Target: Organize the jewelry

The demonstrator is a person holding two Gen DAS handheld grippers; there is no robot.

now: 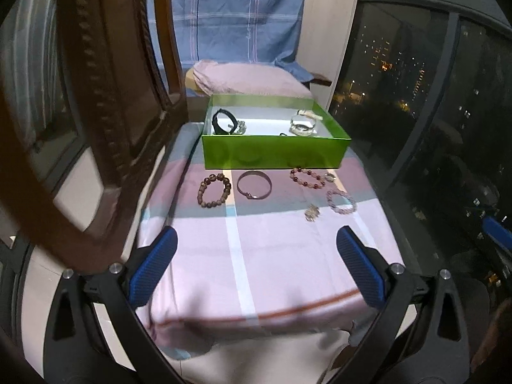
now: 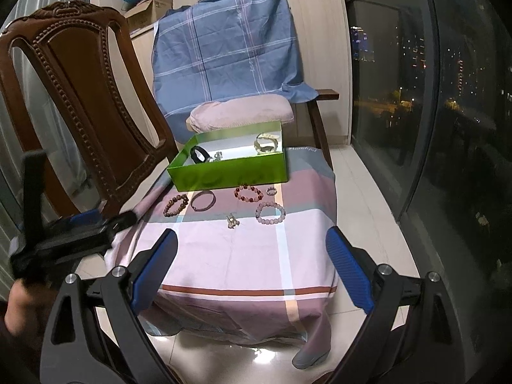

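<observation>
L wrist view: left gripper point(image 1: 256, 265) wide open, empty, over checked cloth point(image 1: 275, 256). Green box point(image 1: 275, 156) at far end w/ black band point(image 1: 222, 121) + pale bangle point(image 1: 302, 124) inside. Just in front on cloth: brown bead bracelet point(image 1: 214, 190), metal bangle point(image 1: 254, 184), red bead bracelet point(image 1: 307, 177), pink bead bracelet point(image 1: 340, 201)

R wrist view: right gripper point(image 2: 251, 264) wide open, empty, well short of green box point(image 2: 230, 172); bracelets between, small charm point(image 2: 232, 220) nearest

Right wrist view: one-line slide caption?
Both grippers open, right gripper facing loose bracelets on a checked cloth before a green box.
</observation>
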